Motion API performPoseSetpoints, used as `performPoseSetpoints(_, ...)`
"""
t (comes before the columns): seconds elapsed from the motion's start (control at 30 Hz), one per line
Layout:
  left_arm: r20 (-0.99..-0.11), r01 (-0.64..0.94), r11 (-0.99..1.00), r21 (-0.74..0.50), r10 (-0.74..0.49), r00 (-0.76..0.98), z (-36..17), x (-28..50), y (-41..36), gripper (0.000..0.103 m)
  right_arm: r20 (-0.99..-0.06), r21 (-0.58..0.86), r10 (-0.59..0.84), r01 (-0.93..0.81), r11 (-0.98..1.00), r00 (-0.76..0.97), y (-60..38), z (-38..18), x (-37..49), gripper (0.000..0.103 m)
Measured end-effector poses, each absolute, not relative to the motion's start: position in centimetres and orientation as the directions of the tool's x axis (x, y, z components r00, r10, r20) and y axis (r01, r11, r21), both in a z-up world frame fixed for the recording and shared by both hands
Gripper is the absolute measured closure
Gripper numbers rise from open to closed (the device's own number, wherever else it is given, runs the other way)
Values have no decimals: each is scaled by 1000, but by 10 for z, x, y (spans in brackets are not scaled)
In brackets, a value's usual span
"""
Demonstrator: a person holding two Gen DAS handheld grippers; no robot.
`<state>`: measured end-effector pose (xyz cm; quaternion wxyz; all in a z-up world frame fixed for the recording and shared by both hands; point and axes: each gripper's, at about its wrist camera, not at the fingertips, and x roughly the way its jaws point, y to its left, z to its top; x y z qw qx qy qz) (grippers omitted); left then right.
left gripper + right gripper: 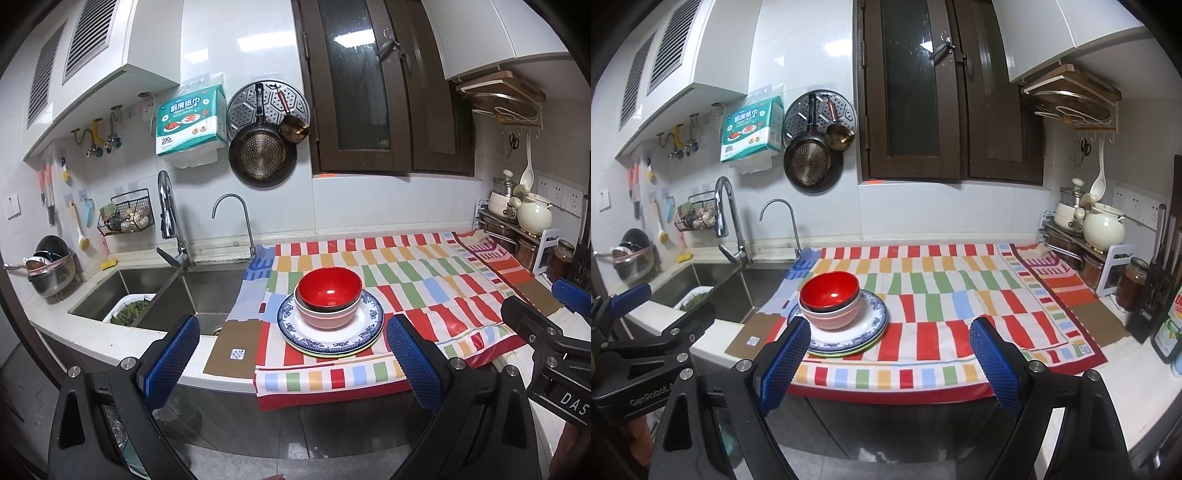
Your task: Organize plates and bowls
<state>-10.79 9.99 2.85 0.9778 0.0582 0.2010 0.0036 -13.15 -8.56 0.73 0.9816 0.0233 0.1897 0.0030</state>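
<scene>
A red bowl [330, 288] sits nested in a pink bowl [327, 315], and both rest on a blue-patterned white plate [364, 332] stacked on other plates. The stack stands on a striped cloth [424, 280] near its left front corner. My left gripper [293, 356] hangs open in front of the counter edge, short of the stack, nothing between its blue pads. In the right wrist view the red bowl [829, 291], pink bowl [834, 317] and plate [871, 314] lie ahead to the left. My right gripper [890, 360] is also open and empty, off the counter's front edge.
A steel sink [192, 291] with a tap [170, 221] lies left of the cloth; a white basket of greens [129, 310] sits in it. Pots, jars and a knife block [1160, 284] crowd the right end. Pans hang on the back wall.
</scene>
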Motion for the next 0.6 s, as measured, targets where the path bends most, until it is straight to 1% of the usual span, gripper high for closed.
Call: performPoseSetpoints(0.6,-398,22,994,107,22,917,25,-104,107,0,-377,42,6,10,999,926,-86,9,-130,14)
